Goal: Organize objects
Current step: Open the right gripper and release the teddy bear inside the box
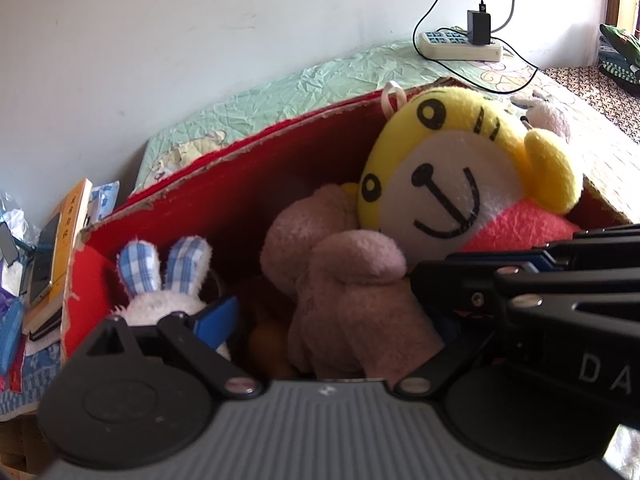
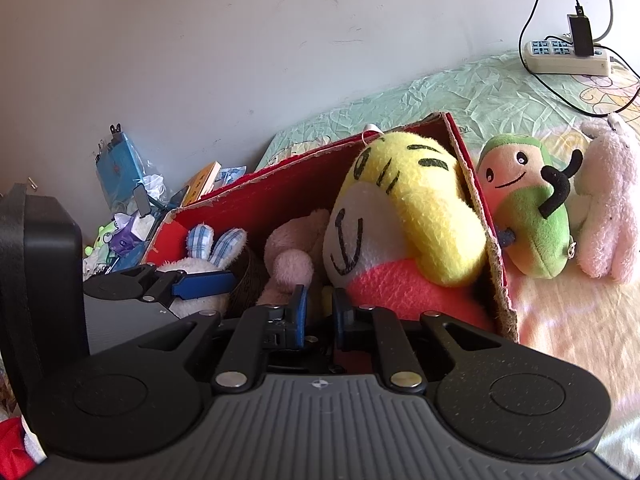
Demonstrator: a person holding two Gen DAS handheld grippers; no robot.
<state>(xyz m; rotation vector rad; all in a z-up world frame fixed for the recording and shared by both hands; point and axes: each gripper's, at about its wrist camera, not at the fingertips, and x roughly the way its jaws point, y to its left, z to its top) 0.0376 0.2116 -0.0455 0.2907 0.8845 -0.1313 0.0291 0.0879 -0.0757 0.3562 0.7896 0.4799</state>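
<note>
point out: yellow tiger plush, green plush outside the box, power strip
yellow tiger plush (image 1: pixel 440 184): left wrist view, on its white face.
green plush (image 2: pixel 532 232): right wrist view, on its green belly, beside the box.
power strip (image 1: pixel 458 45): left wrist view, on its white casing.

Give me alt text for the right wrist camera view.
A red box on a bed holds a yellow-headed plush, a brown plush and a small bunny. The right gripper is shut just before it; a green plush and a pink plush lie outside.
</note>
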